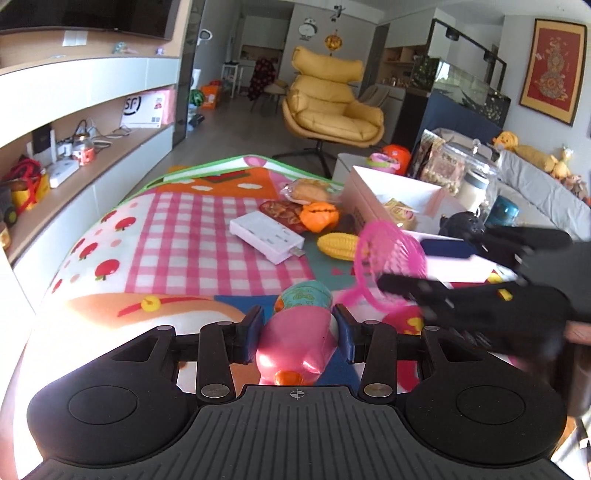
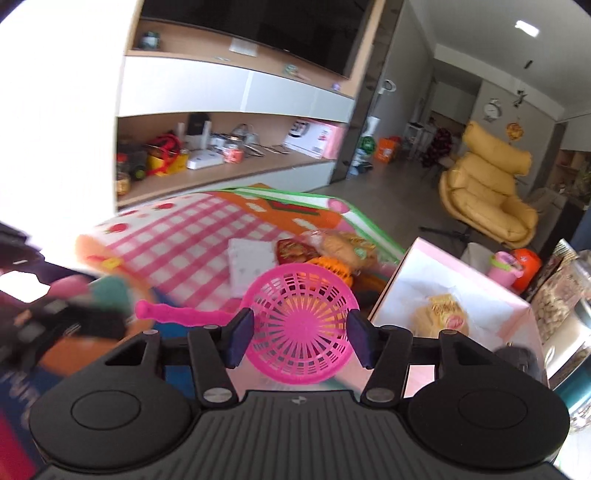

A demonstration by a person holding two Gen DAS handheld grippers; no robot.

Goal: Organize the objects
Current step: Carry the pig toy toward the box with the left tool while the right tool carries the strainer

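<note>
The checked mat (image 1: 184, 236) lay free at left; the white box (image 1: 388, 192) and toys crowded the right.

Home living room. Yellow lounge chair (image 1: 332, 107), wall TV (image 2: 255, 33) over shelving, sofa (image 1: 539, 184) with plush toys, framed art (image 1: 552, 70). Checked play mat (image 1: 192, 236) with toys.

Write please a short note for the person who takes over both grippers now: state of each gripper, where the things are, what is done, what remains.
Left gripper: shut on the pink pig toy, above the mat.
Right gripper: the pink strainer sits between its jaws; firm grip unclear.
White box at the right already holds one snack packet.
Left on the mat: white power strip, toy corn, orange toy, bread packet.
</note>
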